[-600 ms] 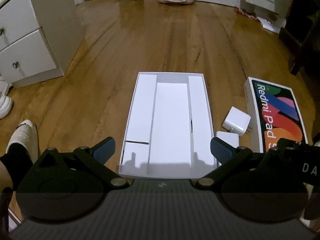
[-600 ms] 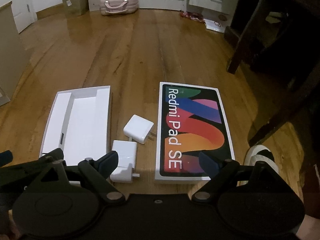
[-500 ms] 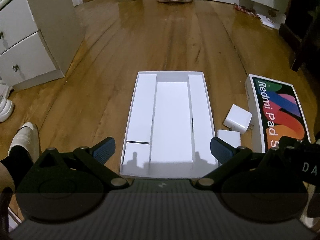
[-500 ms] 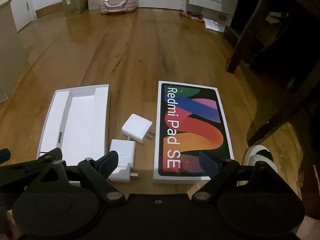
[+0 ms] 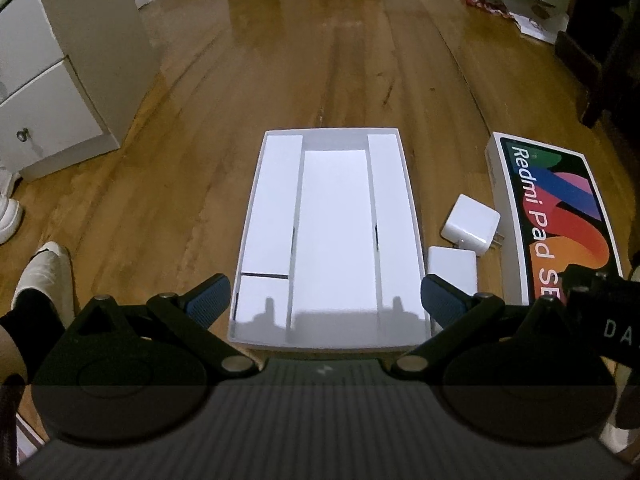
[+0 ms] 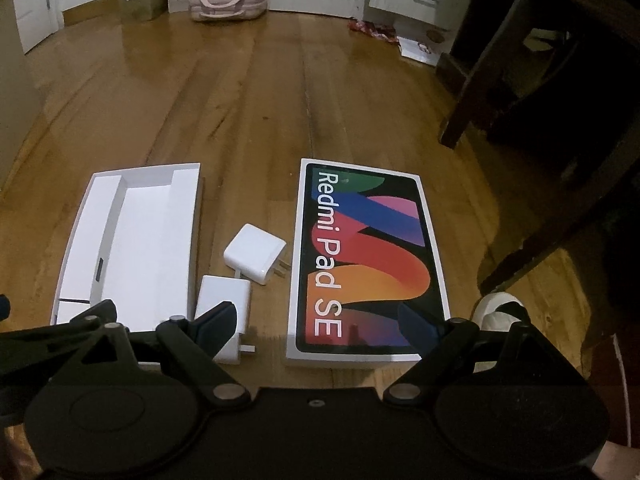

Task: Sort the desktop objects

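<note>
Both grippers, left (image 5: 325,298) and right (image 6: 316,322), hang spread and empty above tray (image 5: 256,208), chargers (image 6: 255,253) and lid (image 6: 370,260); smooth charger shells lying beside lid could slip or skid if pinched off-centre.

Box lid (image 6: 370,258): "Redmi Pad SE", white letters along its left edge
Right gripper body (image 5: 616,330): "DA", cut off by the frame

You have moved your left gripper (image 5: 326,300) a little back from the white tray (image 5: 256,216). Your right gripper (image 6: 316,326) has pulled back from the tablet box (image 6: 370,260) too.
</note>
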The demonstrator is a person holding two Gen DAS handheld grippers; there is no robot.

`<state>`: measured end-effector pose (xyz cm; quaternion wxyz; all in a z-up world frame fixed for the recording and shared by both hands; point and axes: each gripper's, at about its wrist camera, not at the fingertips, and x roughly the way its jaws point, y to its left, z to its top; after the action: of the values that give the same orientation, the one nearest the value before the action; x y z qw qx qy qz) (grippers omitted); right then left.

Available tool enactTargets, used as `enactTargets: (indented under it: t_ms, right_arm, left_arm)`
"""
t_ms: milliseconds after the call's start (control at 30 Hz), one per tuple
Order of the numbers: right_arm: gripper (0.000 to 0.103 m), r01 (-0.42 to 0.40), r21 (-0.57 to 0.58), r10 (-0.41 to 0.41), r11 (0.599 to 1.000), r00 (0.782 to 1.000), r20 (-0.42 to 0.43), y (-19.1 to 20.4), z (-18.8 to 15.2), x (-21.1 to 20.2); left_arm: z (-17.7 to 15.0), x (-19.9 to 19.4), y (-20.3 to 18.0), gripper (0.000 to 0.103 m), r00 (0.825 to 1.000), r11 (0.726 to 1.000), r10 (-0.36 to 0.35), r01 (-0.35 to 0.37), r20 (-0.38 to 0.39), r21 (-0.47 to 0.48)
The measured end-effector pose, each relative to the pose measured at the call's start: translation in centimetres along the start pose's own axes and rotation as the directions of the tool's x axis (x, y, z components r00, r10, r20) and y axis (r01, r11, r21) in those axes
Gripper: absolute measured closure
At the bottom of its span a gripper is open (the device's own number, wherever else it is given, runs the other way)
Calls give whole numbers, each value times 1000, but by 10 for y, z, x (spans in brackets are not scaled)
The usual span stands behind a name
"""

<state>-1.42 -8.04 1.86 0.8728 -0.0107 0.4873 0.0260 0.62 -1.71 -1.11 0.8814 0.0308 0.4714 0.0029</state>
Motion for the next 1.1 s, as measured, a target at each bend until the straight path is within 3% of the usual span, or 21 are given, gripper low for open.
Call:
enactTargets:
  t_ms: [1100]
  right_arm:
    - [12,43,-3,-43,999,999,-10,-9,-2,6]
  left_arm:
    - [-2,6,-9,0,999,1000,-4,5,-34,18]
